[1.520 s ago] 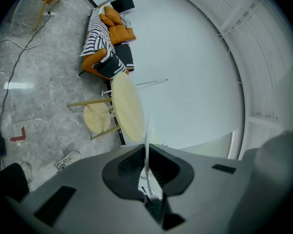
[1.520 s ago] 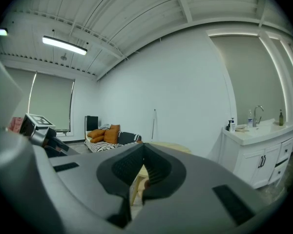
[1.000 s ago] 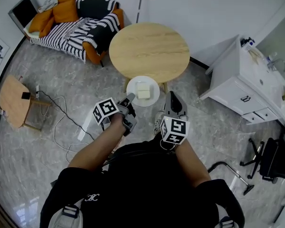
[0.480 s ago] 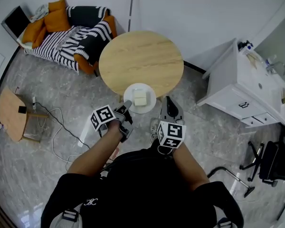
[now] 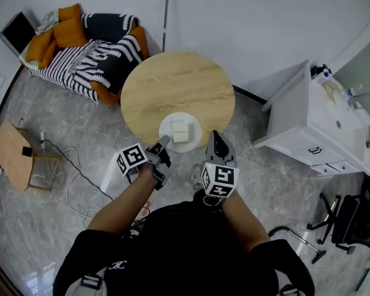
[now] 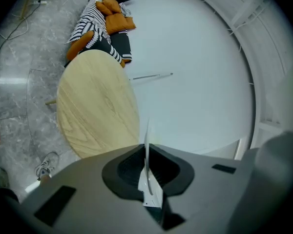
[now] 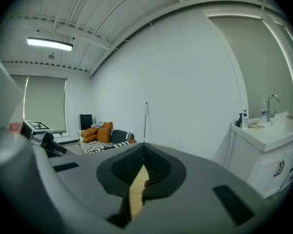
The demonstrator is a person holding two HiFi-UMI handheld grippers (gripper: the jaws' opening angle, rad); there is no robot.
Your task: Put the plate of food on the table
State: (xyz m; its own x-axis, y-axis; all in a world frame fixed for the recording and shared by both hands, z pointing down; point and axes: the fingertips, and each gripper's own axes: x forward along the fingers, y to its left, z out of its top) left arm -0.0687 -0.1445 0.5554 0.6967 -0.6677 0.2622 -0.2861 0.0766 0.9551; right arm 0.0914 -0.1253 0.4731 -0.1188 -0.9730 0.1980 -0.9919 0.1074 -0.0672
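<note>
A white plate [image 5: 167, 129] carrying pale food blocks [image 5: 180, 131] hangs over the near edge of the round wooden table [image 5: 172, 88]. My left gripper [image 5: 162, 143] is shut on the plate's near-left rim. In the left gripper view the plate [image 6: 147, 147] shows edge-on as a thin white line between the jaws, with the table [image 6: 95, 111] to its left. My right gripper [image 5: 214, 135] points at the table's near edge just right of the plate. It is shut with nothing in it, and a sliver of table wood [image 7: 136, 191] shows between its jaws.
A striped sofa with orange cushions [image 5: 86, 42] stands beyond the table at left. A small wooden side table [image 5: 12, 156] and a floor cable [image 5: 68, 171] lie at left. A white sink cabinet [image 5: 314, 116] stands at right, and an office chair [image 5: 351, 221] behind it.
I have moved closer to the round table. The plate, held in the left gripper, went from in front of the table's edge to over it. The right gripper came along beside it.
</note>
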